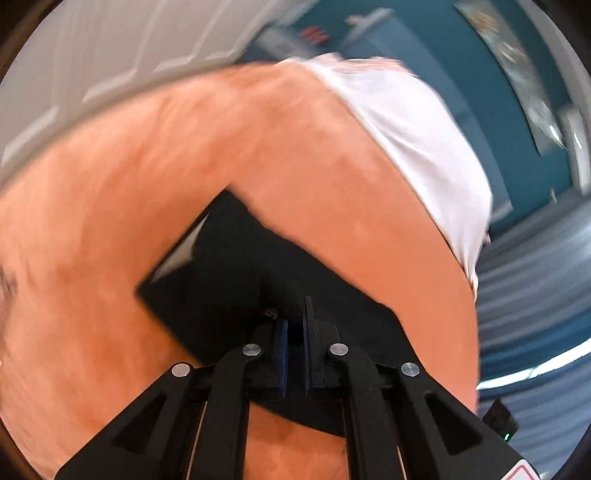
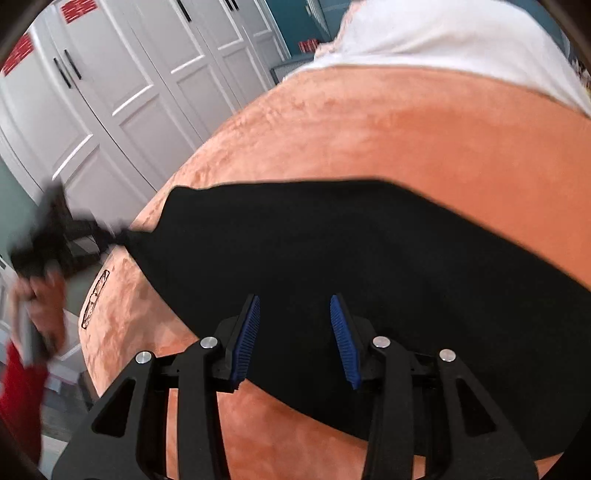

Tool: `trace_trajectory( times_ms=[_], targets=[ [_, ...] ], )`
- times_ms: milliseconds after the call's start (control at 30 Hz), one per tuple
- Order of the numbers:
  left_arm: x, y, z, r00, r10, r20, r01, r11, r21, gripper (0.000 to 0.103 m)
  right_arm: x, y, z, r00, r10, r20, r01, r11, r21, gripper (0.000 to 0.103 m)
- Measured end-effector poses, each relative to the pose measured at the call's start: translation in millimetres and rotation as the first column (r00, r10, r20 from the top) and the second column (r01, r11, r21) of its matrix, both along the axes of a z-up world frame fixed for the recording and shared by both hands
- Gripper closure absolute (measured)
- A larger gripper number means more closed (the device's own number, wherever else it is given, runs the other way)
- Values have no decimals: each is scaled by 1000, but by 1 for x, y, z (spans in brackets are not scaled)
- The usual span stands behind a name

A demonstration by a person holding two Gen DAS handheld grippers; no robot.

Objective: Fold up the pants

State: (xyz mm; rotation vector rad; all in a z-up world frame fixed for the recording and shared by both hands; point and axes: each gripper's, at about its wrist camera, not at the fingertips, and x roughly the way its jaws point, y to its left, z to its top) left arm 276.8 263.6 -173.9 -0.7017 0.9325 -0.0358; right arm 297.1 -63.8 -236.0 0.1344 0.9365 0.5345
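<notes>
Black pants [image 2: 332,240] lie spread across an orange plush bed cover [image 2: 406,129]. In the left wrist view my left gripper [image 1: 294,321] is shut on a bunched edge of the black pants [image 1: 229,266]. It also shows in the right wrist view [image 2: 110,232] at the far left, blurred, pinching the pants' end. My right gripper [image 2: 295,314] is open and empty, its blue pads [image 2: 245,339] just above the pants' middle.
A white pillow [image 2: 443,33] lies at the far end of the bed; it also shows in the left wrist view [image 1: 417,140]. White wardrobe doors [image 2: 129,81] stand left of the bed. A teal wall [image 1: 461,74] is behind.
</notes>
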Motion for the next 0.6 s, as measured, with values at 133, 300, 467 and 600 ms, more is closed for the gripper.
trace_trajectory(
  times_ms=[133, 300, 467, 600],
  targets=[
    [12, -5, -84, 957, 57, -284, -1, 981, 192, 94, -1, -14, -1, 999, -32, 8, 32, 999, -3, 63],
    [-18, 11, -88, 973, 139, -182, -133, 990, 46, 88, -12, -47, -14, 995, -88, -44, 88, 996, -5, 63],
    [-21, -2, -77, 976, 151, -157, -125, 979, 160, 34, -37, -106, -21, 978, -201, -51, 198, 978, -57, 55],
    [6, -6, -106, 967, 112, -228, -79, 986, 146, 30, -59, -181, -25, 937, -346, -58, 338, 934, -115, 47]
  ],
)
